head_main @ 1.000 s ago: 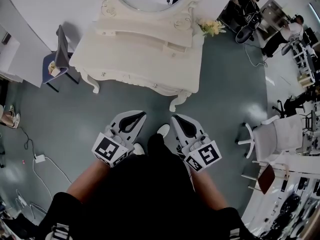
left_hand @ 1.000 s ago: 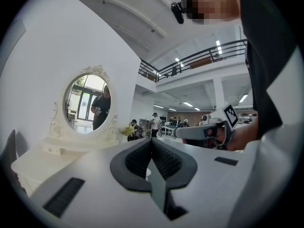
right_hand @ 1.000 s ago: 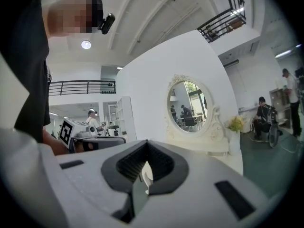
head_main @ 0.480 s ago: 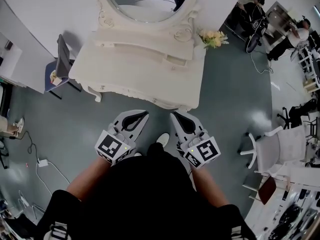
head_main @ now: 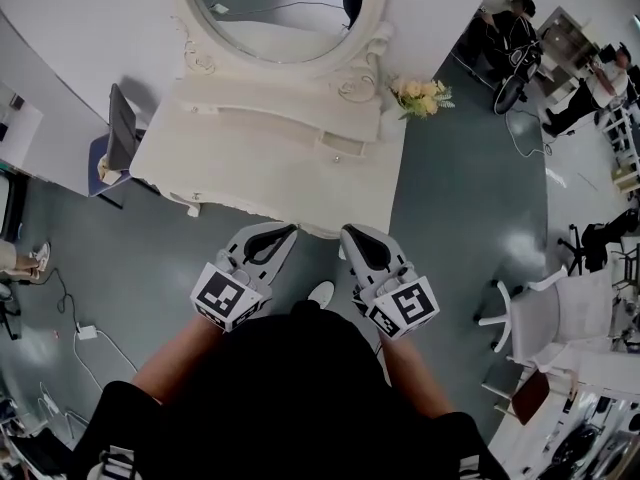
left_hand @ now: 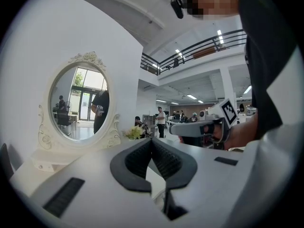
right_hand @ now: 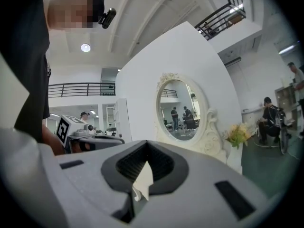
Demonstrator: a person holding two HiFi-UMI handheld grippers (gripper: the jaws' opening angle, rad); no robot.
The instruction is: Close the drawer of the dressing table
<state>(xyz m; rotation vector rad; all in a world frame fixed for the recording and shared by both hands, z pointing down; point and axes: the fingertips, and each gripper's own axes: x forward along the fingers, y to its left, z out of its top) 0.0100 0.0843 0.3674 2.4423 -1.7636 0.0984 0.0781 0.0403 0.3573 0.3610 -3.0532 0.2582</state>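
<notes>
The white dressing table [head_main: 240, 168] with its oval mirror [head_main: 280, 13] stands straight ahead in the head view. On its raised back tier a small drawer [head_main: 341, 147] seems to stick out a little. The front drawers are hidden under the tabletop. My left gripper [head_main: 283, 231] and right gripper [head_main: 349, 234] are held side by side, their tips at the table's front edge. Both are shut and hold nothing. In the left gripper view the left gripper [left_hand: 152, 140] points past the mirror [left_hand: 78, 103]. In the right gripper view the right gripper [right_hand: 146, 143] points toward the mirror [right_hand: 180, 109].
A blue chair with a grey garment [head_main: 112, 138] stands left of the table. A vase of flowers [head_main: 422, 96] is at its right corner. A white office chair [head_main: 545, 313] is at the right, cables and a power strip [head_main: 84, 333] on the floor at the left. People work at the far right.
The person has walked toward the dressing table, which now lies closer. Both grippers have advanced together from open floor to its front edge, still shut.
</notes>
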